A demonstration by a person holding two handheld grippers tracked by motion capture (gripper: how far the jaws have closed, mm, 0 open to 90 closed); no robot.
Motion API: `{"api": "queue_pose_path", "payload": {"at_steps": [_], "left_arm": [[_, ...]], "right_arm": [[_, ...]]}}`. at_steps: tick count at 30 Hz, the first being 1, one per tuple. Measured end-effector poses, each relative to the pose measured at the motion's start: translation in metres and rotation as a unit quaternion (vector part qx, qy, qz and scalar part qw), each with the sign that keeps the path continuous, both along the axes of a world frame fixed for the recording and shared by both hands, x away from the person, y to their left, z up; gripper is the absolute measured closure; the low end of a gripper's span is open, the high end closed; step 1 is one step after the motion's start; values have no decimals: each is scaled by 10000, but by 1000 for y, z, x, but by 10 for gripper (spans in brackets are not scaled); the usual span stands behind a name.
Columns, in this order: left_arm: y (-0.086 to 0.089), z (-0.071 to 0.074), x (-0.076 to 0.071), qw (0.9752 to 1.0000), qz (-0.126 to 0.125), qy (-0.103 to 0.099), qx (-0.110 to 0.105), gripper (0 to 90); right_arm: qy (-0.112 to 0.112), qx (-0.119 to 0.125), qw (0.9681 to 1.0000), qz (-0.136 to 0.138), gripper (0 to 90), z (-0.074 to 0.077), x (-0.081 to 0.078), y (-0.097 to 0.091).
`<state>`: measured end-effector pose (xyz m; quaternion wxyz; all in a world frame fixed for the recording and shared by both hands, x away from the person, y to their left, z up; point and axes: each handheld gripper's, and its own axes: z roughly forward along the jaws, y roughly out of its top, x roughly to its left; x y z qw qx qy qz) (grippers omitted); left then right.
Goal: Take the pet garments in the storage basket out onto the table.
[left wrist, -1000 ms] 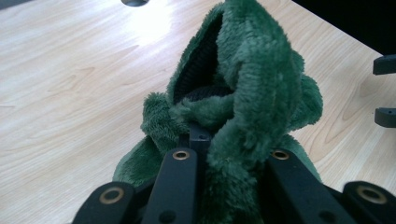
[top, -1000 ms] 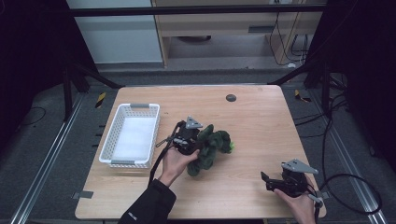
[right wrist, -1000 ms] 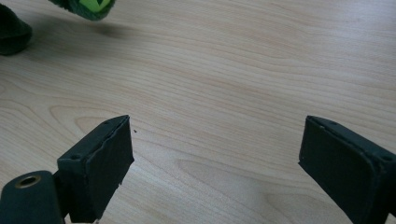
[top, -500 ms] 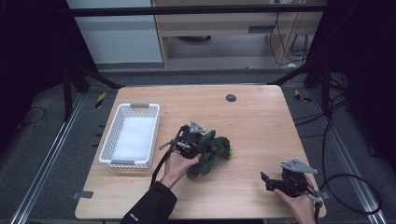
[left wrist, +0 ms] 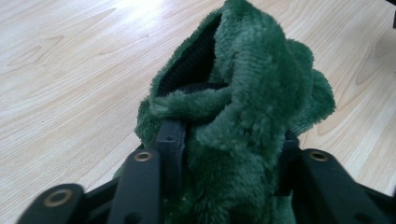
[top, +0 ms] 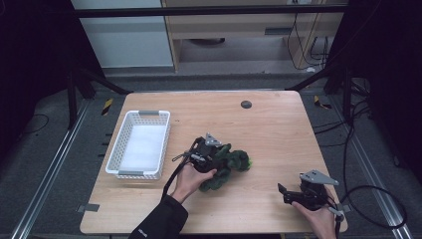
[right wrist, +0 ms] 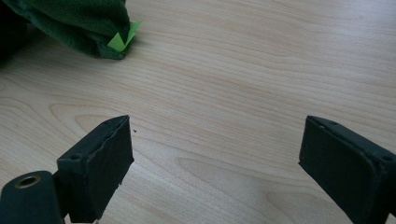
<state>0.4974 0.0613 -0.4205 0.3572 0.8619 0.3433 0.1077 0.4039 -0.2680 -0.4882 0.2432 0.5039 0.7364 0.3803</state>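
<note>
Light wooden table with visible grain, smooth and rounded at the corners. White plastic basket with slatted walls on its left side, nothing inside. Fuzzy dark green plush toy lumped mid-table, just right of the basket. Left gripper jaws just been opening, plush bunched between them, pads touching fur. Right gripper gaping wide over bare wood, well apart.

No word, number or brand can be read anywhere here: the small white mark on the person's dark sleeve is too blurred to make out, and the bright green tag on the green plush cloth is blank.
</note>
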Motion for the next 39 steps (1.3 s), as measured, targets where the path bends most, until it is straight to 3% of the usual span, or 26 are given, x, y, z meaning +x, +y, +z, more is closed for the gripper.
{"api": "queue_pose_path", "payload": {"at_steps": [14,27,39], "left_arm": [[4,-1,-8,9999,-77,-2,92,321],[9,12,-18,9997,-124,-187,57,267],[28,29,-33,9990,-176,-397,-108,246]], "right_arm": [[15,1,10000,-3,95,0,0,0],[7,-3,10000,-7,95,0,0,0],[0,12,10000,-17,92,0,0,0]]}}
